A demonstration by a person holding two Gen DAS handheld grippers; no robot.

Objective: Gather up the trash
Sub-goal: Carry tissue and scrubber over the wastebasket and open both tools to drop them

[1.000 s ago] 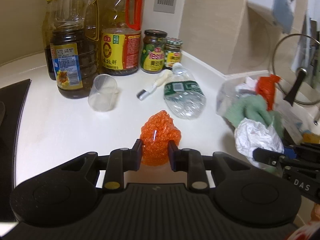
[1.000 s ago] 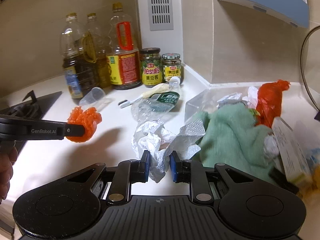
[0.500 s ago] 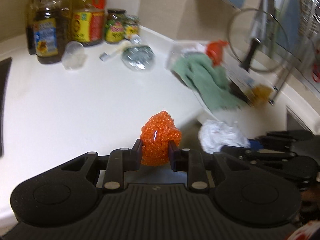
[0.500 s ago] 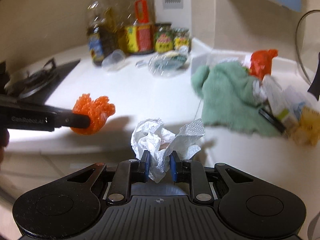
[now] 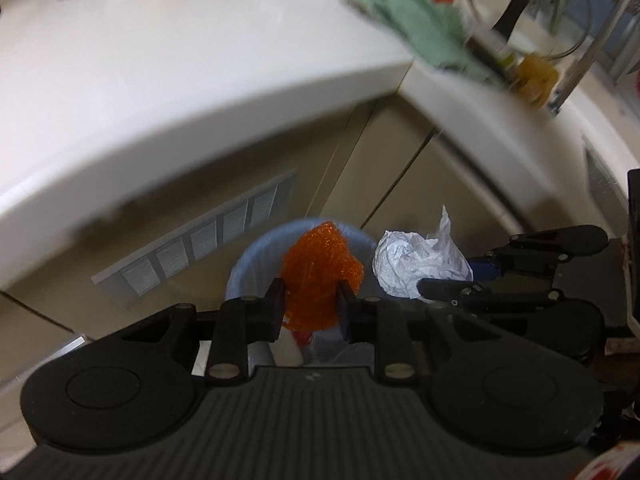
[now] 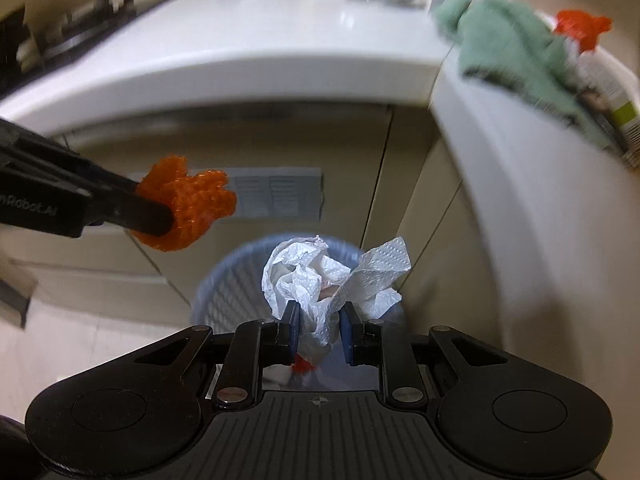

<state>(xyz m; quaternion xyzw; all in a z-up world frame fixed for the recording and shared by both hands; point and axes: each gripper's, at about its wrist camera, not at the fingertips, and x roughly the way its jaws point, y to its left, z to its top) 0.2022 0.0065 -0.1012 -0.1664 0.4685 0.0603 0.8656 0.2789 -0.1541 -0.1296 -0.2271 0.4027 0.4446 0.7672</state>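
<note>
My left gripper is shut on a crumpled orange mesh net, held above a pale blue mesh waste bin on the floor. My right gripper is shut on a wad of white paper towel, hanging over the same waste bin. In the right wrist view the left gripper comes in from the left with the orange net, up and left of the bin. In the left wrist view the paper towel and the right gripper sit just right of the net. Some red and white trash lies inside the bin.
A white countertop with a curved edge overhangs beige cabinet doors with a vent grille. On it lie a green cloth, an orange bag, bottles and a stove. The floor is pale tile.
Both grippers have dropped from over the countertop to below its edge, tilting downward. They now hang above the blue bin, each still holding its piece of trash.
</note>
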